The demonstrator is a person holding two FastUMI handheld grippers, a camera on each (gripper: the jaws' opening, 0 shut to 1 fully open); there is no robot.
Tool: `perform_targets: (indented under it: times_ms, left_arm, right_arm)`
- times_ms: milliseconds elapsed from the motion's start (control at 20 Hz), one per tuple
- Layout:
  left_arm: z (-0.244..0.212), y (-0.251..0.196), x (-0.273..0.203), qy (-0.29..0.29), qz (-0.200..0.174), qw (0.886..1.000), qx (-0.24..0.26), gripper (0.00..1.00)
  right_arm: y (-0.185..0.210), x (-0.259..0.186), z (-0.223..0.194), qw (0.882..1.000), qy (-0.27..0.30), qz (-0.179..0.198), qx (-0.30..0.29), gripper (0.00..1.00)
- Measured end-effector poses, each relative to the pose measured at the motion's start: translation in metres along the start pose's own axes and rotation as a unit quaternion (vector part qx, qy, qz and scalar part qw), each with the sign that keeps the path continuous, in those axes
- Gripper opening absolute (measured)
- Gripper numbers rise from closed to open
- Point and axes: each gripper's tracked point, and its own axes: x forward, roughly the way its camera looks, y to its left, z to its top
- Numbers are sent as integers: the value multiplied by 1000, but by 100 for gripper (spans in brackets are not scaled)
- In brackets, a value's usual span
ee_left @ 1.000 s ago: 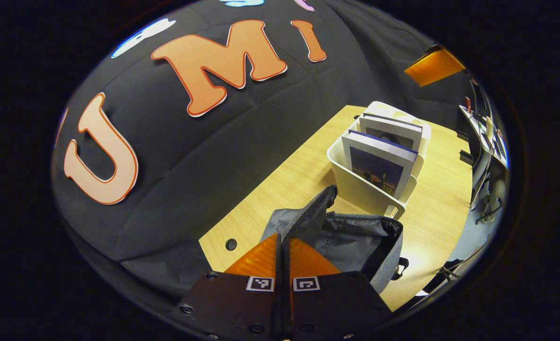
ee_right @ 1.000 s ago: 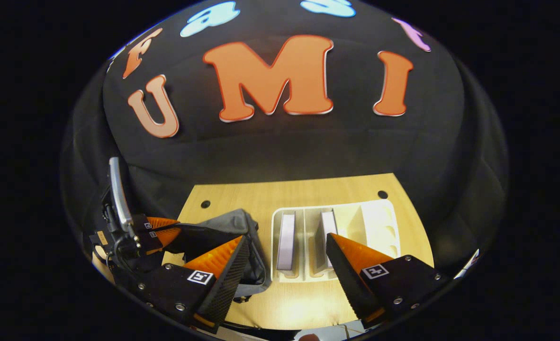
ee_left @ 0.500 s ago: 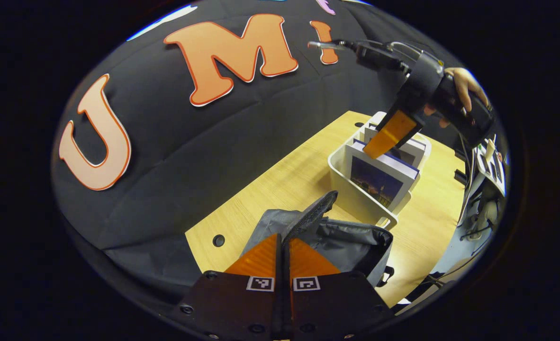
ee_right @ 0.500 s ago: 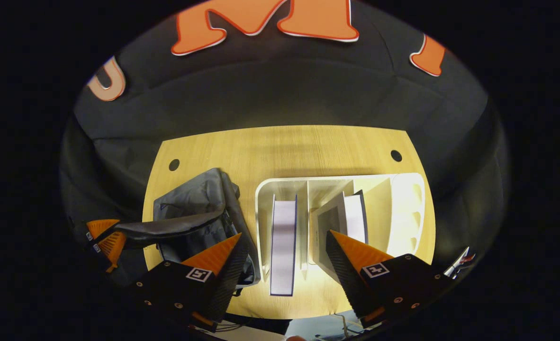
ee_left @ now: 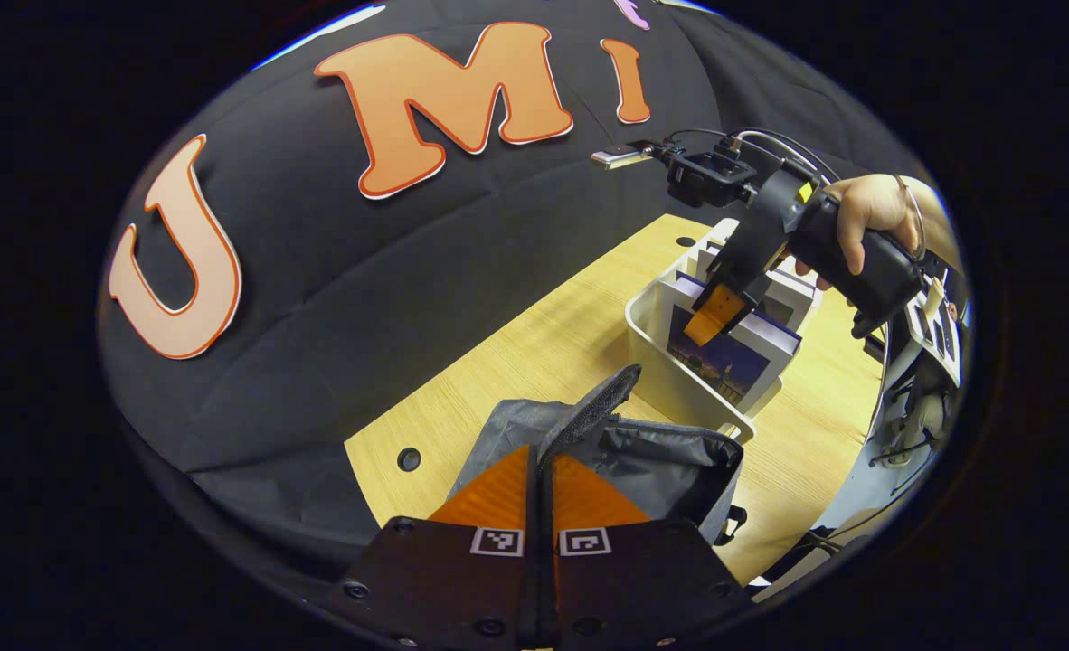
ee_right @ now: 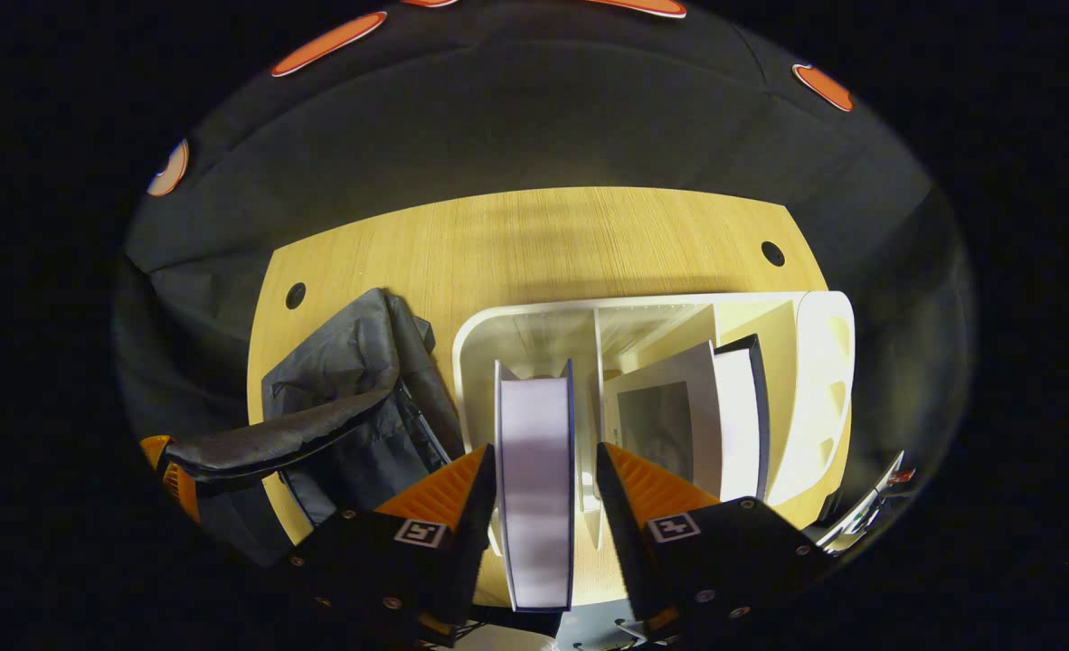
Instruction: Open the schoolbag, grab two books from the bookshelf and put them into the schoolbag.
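Book [ee_right: 534, 479] upright on edge, spine toward table [ee_right: 534, 235]

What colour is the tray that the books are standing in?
The bookshelf tray is white or cream plastic, best seen in the right gripper view.

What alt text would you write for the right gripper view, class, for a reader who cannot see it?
The right claw straddles the nearer book standing in a white bookshelf, its fingers not yet closed. A second book leans in the next compartment, and a grey schoolbag lies open beside it on a wooden table.
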Motion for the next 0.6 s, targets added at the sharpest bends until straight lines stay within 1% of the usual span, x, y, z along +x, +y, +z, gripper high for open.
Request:
perform_targets:
  times_ms: [50,100,250,450,500,550,600]
  left_arm:
    - [-1,1,1,0,-1,1000,0,1]
    - [-2,-1,1,1,-2,1000,-1,1]
    - [-2,-2,3,2,-7,1000,-2,1]
    - [-3,-3,2,1,-5,1000,5,0]
    - [-3,-5,1,0,-6,1000,9,0]
    - [-3,-5,2,-1,-6,1000,12,0]
    - [-3,-5,2,-2,-4,1000,13,1]
  right_arm:
    - [2,0,0,1000,1,3,8,48]
    - [1,0,2,1000,0,1,8,39]
    - [0,-7,1,1000,-4,-7,2,35]
    - [3,-30,6,1000,-18,2,19,33]
    - [1,-39,9,999,-23,0,22,24]
    - [-3,-51,11,999,-28,-4,23,43]
    - [-5,-62,13,999,-34,-9,24,33]
